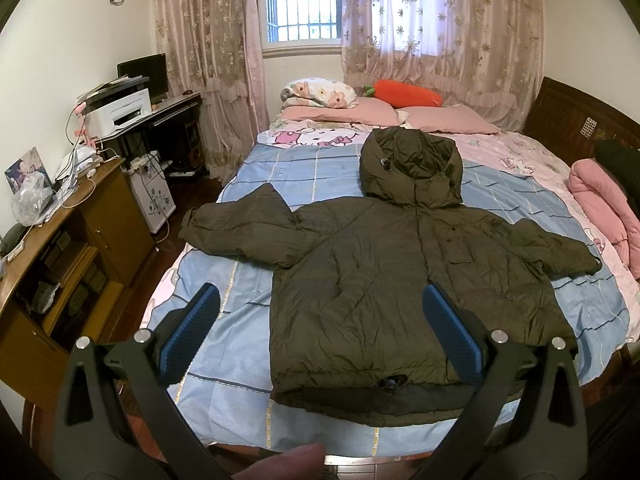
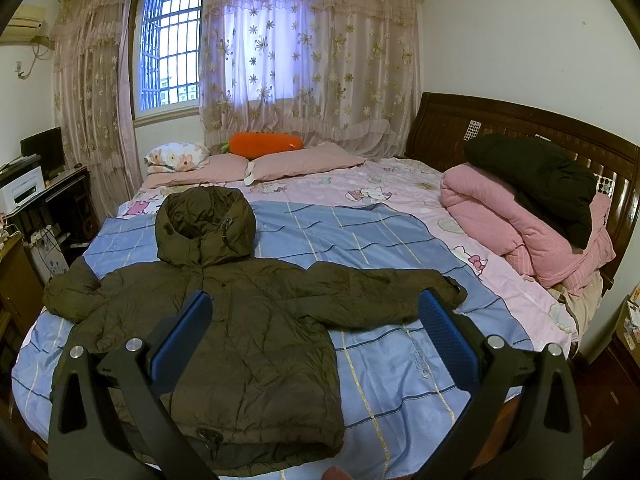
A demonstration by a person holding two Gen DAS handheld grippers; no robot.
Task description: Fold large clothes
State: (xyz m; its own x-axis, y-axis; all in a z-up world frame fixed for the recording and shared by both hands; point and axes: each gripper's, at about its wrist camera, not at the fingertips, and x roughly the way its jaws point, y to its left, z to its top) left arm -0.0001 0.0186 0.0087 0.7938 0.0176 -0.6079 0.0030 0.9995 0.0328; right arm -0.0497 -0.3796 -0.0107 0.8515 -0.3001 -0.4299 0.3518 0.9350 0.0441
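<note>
Currently I'm hovering left tool (image 1: 320, 330), spread and empty, over the jacket (image 1: 400, 280) lying flat on the bed (image 1: 224, 280). I'd pinch each cuff, folding sleeves inward. Right tool (image 2: 316, 334) also hanging spread; only its view is showing the folded pink quilt (image 2: 520, 224).

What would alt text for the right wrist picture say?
A dark olive hooded jacket lies spread flat, sleeves out, on a blue and pink bed. The right gripper hovers above it, fingers wide apart, holding nothing.
</note>
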